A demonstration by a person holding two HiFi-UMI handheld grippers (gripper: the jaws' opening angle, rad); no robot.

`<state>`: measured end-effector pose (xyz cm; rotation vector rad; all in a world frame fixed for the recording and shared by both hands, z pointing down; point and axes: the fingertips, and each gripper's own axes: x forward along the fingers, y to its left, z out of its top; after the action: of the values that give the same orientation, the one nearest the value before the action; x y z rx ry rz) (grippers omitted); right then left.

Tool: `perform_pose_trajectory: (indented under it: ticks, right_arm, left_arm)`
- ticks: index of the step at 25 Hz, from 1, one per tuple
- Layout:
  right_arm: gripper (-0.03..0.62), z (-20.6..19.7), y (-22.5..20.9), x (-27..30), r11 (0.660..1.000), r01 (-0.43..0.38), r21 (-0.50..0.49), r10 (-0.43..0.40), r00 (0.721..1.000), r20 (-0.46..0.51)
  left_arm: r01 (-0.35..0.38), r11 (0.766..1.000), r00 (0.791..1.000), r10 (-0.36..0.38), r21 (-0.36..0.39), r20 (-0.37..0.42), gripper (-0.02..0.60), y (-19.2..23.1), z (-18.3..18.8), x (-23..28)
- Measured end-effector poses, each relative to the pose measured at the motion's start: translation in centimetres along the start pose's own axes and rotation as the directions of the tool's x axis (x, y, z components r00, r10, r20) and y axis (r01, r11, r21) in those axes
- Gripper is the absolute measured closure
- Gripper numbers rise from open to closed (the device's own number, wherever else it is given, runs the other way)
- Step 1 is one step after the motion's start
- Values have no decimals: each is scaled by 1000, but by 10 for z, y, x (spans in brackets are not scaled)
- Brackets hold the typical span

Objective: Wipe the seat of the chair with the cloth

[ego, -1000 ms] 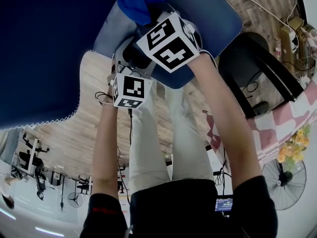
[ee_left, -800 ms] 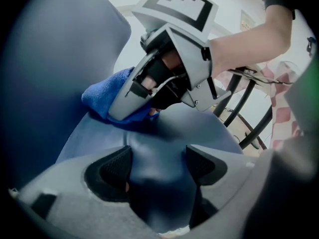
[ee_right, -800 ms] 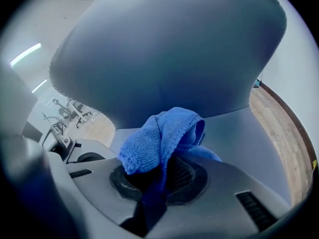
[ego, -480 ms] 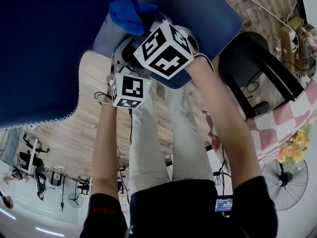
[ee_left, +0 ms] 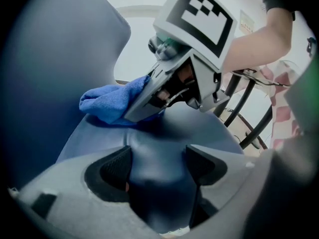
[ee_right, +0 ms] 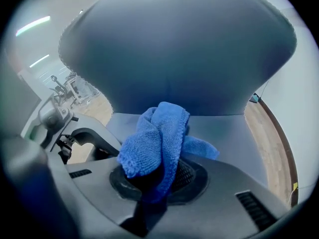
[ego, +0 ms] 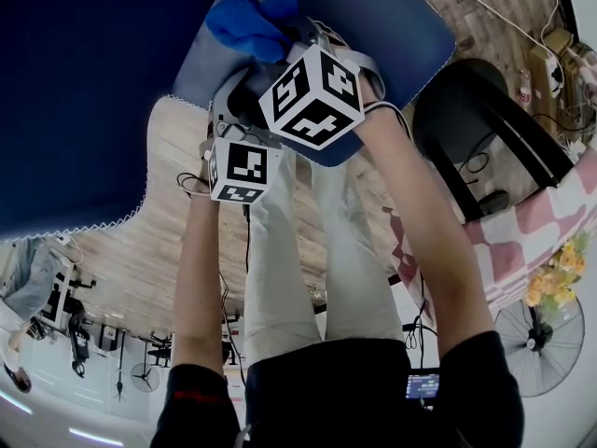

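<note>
Blue looped-pile cloth (ee_right: 157, 133) bunched into a thick fold and clamped between the 2 jaws of the right gripper (ee_right: 154, 178), with a loose tail spilling forward onto the dark blue padded chair seat (ee_right: 234, 133). Same cloth seen from the head view (ego: 247, 26) at the rear of the seat (ego: 392, 26), close to the dark blue fabric backrest (ego: 75, 82); seen from the left gripper view (ee_left: 109, 103) resting on the seat (ee_left: 169, 138) just beside the foot of the backrest (ee_left: 45, 83).

Right gripper (ego: 275, 40) reaching over the seat from its front edge, marker cube uppermost, held by the person's right hand. Tip of this gripper (ee_left: 144, 101) bearing down on the cloth.

Left gripper (ee_left: 157, 166) low over the front part of the seat, 2 jaws spread wide apart, only seat surface showing in the gap, nothing clamped; contact between pads and seat not clear. Left gripper (ego: 233, 96) just beside and below the right one in the head view.

Surroundings: pale wood-plank floor (ego: 187, 231) beneath the chair; black curved frame (ego: 485, 129) and pink-and-white checked covering (ego: 550, 222) to the right.
</note>
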<state>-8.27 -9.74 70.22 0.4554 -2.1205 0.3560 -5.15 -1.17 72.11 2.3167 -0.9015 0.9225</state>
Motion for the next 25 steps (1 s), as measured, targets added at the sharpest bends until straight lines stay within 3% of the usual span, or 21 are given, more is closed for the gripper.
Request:
perform_pose_trajectory:
  ticks: [8, 25]
  right_arm:
    - [549, -33, -38, -21, 991, 89, 100, -87, 996, -23]
    - [549, -97, -91, -67, 911, 254, 325, -240, 967, -81]
  left_arm:
    - [-4, 1000, 1000, 4, 7, 2, 233, 0, 0, 1]
    - [1, 1000, 1000, -1, 14, 5, 233, 3, 5, 0]
